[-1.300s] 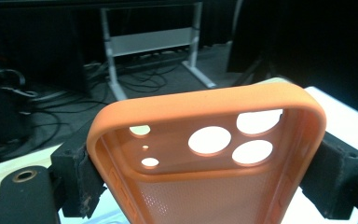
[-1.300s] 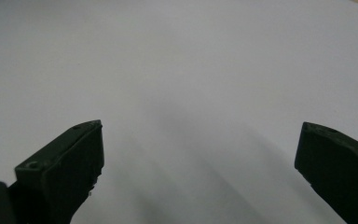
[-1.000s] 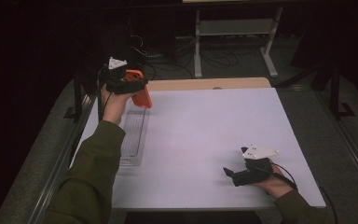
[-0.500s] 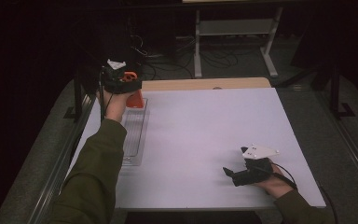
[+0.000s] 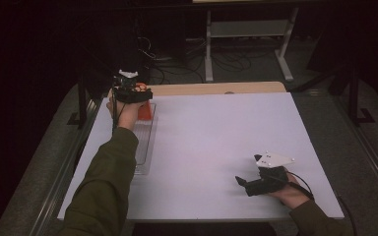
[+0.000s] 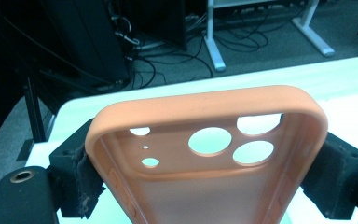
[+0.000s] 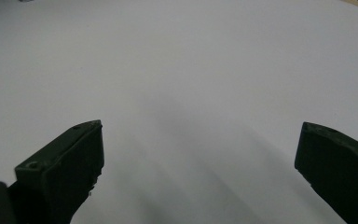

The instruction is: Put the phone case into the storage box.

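An orange phone case (image 6: 205,105) with round camera cut-outs is clamped by its two long sides, and my left gripper (image 6: 207,179) is shut on it. From above, the left gripper (image 5: 130,93) is at the table's far left corner, with the orange case (image 5: 145,112) hanging below it over the far end of a clear tray (image 5: 145,152). My right gripper (image 5: 242,182) rests low near the front right of the white table (image 5: 216,137). In its own view the right gripper (image 7: 200,163) is open, with bare table surface between the jaws.
A wooden strip (image 5: 211,88) runs along the table's far edge. Behind it are a dark floor with cables and a metal stand (image 5: 246,29). A black post (image 5: 81,93) stands by the left edge.
My left hand has sunk with the orange case, bringing it down toward the far end of the clear tray. The right hand has kept still.
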`<state>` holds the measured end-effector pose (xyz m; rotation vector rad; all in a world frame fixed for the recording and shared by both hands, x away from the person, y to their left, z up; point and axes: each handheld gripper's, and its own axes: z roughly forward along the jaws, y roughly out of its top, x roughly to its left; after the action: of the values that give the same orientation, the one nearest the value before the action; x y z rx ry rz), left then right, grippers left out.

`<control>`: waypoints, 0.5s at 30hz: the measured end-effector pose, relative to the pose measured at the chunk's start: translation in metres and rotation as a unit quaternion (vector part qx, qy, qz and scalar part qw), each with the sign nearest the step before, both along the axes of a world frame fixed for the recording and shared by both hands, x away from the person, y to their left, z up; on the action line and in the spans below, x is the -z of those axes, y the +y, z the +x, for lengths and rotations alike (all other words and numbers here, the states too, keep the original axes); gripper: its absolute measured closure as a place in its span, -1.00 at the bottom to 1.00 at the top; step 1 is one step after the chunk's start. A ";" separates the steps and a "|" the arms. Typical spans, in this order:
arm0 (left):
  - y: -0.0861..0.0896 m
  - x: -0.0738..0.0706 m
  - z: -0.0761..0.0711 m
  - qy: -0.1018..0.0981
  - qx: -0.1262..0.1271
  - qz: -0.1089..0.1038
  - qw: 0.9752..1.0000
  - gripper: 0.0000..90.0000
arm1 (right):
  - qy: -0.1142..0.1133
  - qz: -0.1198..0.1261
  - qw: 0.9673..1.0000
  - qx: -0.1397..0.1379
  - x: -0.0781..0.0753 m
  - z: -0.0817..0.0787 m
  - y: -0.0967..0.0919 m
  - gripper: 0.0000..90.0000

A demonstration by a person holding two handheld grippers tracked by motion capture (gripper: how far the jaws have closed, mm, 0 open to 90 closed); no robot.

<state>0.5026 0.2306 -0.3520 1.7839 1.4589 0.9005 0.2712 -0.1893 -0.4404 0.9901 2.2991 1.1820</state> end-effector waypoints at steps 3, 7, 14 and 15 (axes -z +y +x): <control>0.001 0.006 0.002 0.007 -0.003 -0.002 1.000 -0.70 | 0.002 0.003 1.000 0.001 0.000 0.000 0.001 -0.99; 0.002 0.010 0.003 0.013 -0.007 -0.003 1.000 -0.70 | 0.001 0.001 1.000 0.000 0.000 0.000 0.001 -0.99; -0.001 0.014 0.005 0.017 -0.006 0.003 1.000 -0.71 | 0.001 0.002 1.000 0.000 0.000 0.000 0.001 -0.99; -0.001 0.014 0.006 0.017 -0.005 0.008 1.000 -0.70 | 0.001 0.002 1.000 0.001 0.000 0.000 0.001 -0.99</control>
<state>0.5084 0.2298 -0.3662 1.8121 1.4876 0.8933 0.2709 -0.1882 -0.4407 0.9941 2.2980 1.1867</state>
